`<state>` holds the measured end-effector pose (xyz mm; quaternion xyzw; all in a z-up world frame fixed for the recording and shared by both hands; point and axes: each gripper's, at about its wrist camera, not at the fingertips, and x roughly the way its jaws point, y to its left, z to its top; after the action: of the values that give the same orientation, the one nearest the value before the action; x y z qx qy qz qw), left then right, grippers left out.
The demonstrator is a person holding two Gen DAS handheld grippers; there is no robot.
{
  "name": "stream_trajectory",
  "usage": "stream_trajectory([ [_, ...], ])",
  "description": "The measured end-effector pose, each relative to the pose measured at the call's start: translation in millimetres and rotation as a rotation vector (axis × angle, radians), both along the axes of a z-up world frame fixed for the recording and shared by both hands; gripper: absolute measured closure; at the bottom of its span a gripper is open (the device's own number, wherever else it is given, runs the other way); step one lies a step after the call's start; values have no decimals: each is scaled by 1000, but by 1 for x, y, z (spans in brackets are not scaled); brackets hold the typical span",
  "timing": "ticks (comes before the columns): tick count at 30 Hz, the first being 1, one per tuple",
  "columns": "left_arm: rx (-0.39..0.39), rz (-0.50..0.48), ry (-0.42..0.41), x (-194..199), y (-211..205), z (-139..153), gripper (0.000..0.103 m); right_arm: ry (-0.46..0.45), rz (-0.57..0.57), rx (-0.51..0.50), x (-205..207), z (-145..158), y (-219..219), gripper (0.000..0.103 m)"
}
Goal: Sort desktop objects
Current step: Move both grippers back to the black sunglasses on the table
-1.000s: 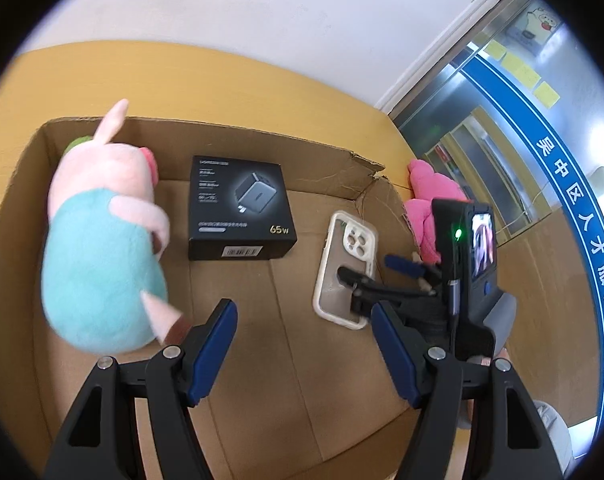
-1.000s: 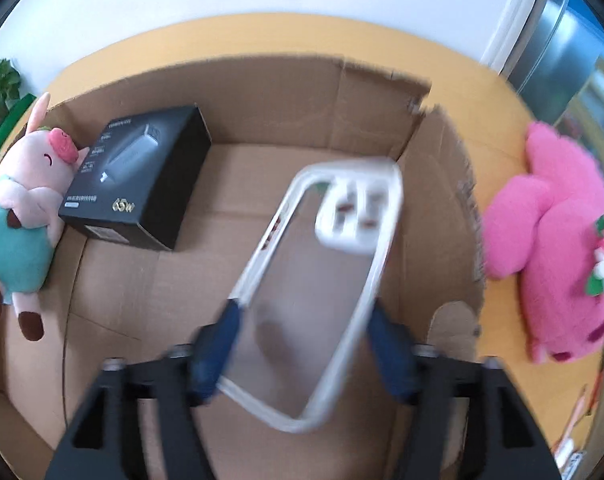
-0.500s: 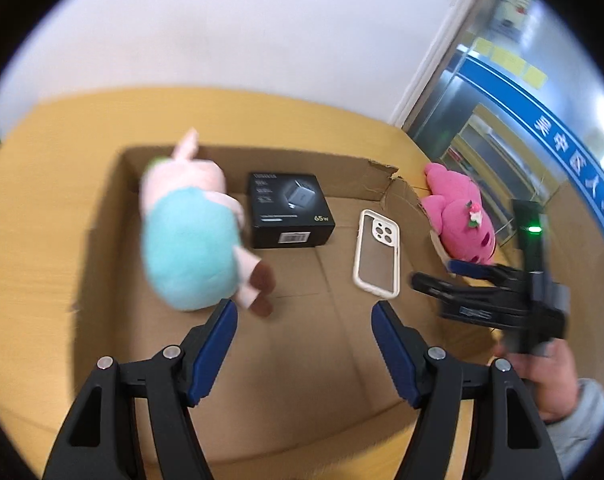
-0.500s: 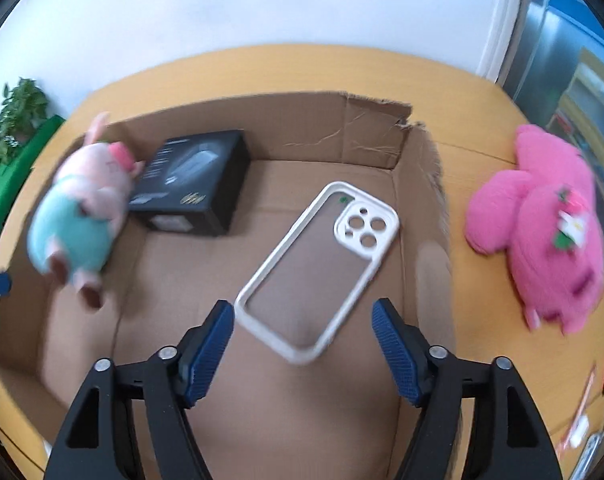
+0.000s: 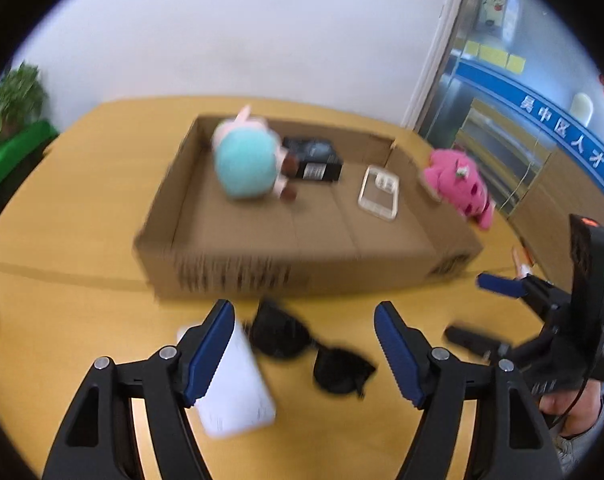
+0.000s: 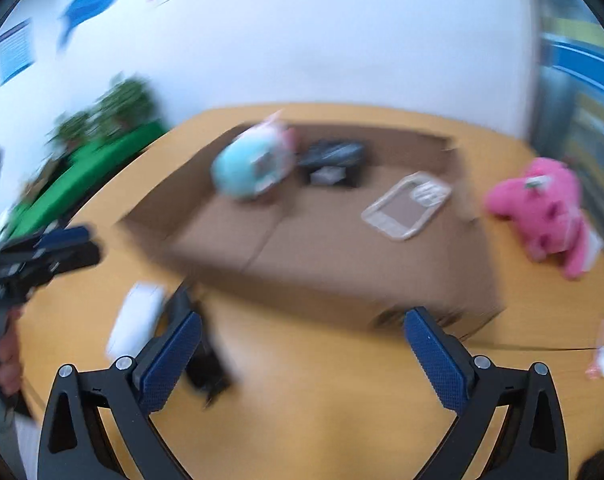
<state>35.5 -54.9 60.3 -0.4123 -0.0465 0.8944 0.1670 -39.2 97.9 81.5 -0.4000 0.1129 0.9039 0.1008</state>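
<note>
Cardboard box (image 5: 302, 276), wide, shallow and brown, lies beyond both claws as the collecting bin; inside it, a teal plush pig (image 5: 243, 170), then a clear phone case (image 5: 378, 193). Nearest, black sunglasses (image 5: 310, 350) await between the empty, parted left claw (image 5: 304, 350) tips; right claw (image 6: 302, 354) is opening, empty.

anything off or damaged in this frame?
The box has a torn, jagged far-right corner. The pig plush lies tipped over inside it, against the charger box. The pink plush is still outside, beside the box's right wall. Sunglasses lie loose on the table. Both frames are blurred.
</note>
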Motion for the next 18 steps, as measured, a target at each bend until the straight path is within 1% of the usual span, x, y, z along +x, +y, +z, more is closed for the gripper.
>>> stream_trajectory([
  [3, 9, 37, -67, 15, -8, -26, 31, -76, 162, -74, -15, -35, -32, 0],
  [4, 14, 53, -90, 20, -11, -35, 31, -90, 194, -71, -23, -43, -40, 1],
  [6, 24, 72, -98, 28, -18, -42, 31, -114, 230, -42, -39, -55, -50, 1],
  [8, 43, 79, -106, 35, -23, -47, 31, -145, 236, -17, -61, -68, -51, 4],
  [9, 48, 77, -109, 39, -24, -48, 31, -163, 231, -19, -70, -75, -49, 9],
  [11, 51, 79, -109, 45, -29, -49, 31, -197, 226, -43, -87, -86, -47, 14],
  [13, 61, 84, -107, 47, -32, -52, 31, -208, 220, -43, -95, -92, -50, 15],
  [16, 75, 91, -114, 44, -37, -55, 31, -210, 212, 23, -102, -96, -62, 14],
  [17, 82, 91, -115, 43, -37, -57, 31, -212, 210, 49, -103, -97, -66, 15],
  [18, 86, 90, -115, 43, -37, -58, 31, -209, 209, 67, -103, -97, -69, 19],
])
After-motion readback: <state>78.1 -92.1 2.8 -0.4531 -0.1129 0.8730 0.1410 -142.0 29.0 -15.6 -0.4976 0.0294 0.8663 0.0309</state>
